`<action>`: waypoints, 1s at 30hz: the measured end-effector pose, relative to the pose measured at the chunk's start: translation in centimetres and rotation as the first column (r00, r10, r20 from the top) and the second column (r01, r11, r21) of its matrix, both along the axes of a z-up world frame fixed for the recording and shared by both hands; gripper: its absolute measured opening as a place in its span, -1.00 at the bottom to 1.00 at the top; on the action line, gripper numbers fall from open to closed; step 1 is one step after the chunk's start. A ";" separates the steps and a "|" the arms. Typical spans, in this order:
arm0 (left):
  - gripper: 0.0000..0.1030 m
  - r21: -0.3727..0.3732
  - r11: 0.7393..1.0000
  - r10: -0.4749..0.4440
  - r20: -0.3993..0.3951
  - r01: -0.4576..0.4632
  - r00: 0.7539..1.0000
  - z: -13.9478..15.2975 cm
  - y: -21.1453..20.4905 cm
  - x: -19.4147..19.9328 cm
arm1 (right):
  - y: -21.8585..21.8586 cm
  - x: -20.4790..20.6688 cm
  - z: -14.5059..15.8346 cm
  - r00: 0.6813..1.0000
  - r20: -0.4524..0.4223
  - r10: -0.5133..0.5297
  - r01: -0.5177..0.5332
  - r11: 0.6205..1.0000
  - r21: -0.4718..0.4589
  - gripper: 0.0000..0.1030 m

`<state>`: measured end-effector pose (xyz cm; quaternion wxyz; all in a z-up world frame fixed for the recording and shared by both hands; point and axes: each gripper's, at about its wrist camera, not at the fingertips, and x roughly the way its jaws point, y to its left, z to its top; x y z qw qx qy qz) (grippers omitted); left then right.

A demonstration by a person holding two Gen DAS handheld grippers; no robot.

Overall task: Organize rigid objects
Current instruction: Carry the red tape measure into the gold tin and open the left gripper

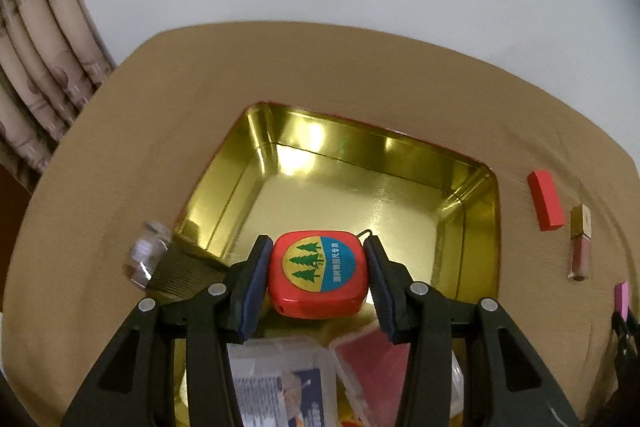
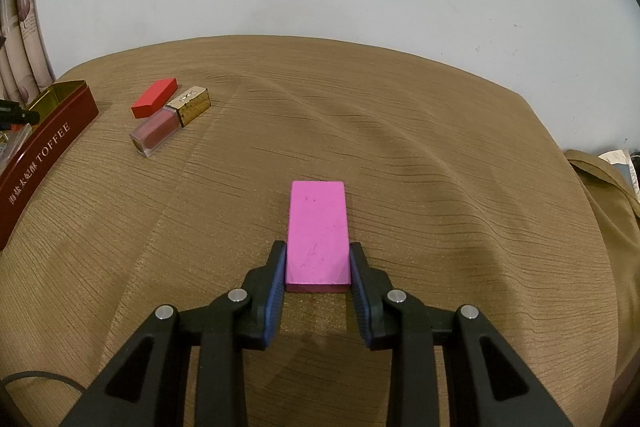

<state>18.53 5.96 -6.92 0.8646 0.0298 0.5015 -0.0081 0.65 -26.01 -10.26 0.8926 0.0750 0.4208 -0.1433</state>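
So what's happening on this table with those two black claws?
A person is tidying small objects into a gold-lined toffee tin. The left claw grips a red tape measure over the tin, which already holds a few clear plastic cases. The right claw is clamped on a pink block lying on the tan tablecloth. A red block and a lip gloss wait beside the tin.

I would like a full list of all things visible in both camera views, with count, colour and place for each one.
tin box: 1, gold inside, dark red outside, on the tablecloth
tape measure: 1, red, above the tin
pink block: 1, pink, on the cloth
red block: 1, red, beside the tin
lip gloss tube: 1, gold cap, next to red block
tablecloth: 1, tan
left hand-held gripper: 1, black, holds tape measure
right hand-held gripper: 1, black, grips pink block
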 end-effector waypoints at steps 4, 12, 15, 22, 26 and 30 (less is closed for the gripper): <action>-0.17 0.020 1.000 -0.005 -0.004 0.005 1.000 -0.6 -0.1 0.4 | -0.1 0.0 0.0 1.000 0.000 0.000 0.000 1.000 0.000 -0.40; -0.12 0.006 1.000 -0.008 -0.006 0.008 1.000 -0.6 0.3 0.4 | 0.0 0.0 0.0 1.000 -0.001 -0.001 0.001 1.000 -0.002 -0.40; -0.08 -0.021 1.000 -0.020 0.000 0.020 1.000 0.5 0.7 0.0 | 0.0 0.0 0.0 1.000 -0.001 -0.001 0.001 1.000 -0.003 -0.40; 0.01 -0.049 0.999 -0.009 0.039 0.011 0.999 3.9 2.1 -2.0 | 0.0 0.0 0.0 1.000 -0.001 0.000 0.000 1.000 -0.002 -0.40; 0.02 -0.033 0.999 0.004 0.061 -0.002 0.998 5.6 3.8 -4.2 | 0.0 0.0 0.0 1.000 -0.003 -0.001 0.001 1.000 -0.007 -0.40; 0.05 0.003 0.999 0.036 0.071 -0.036 0.997 7.0 5.6 -6.2 | 0.0 0.1 0.0 1.000 -0.002 0.001 -0.001 1.000 -0.006 -0.40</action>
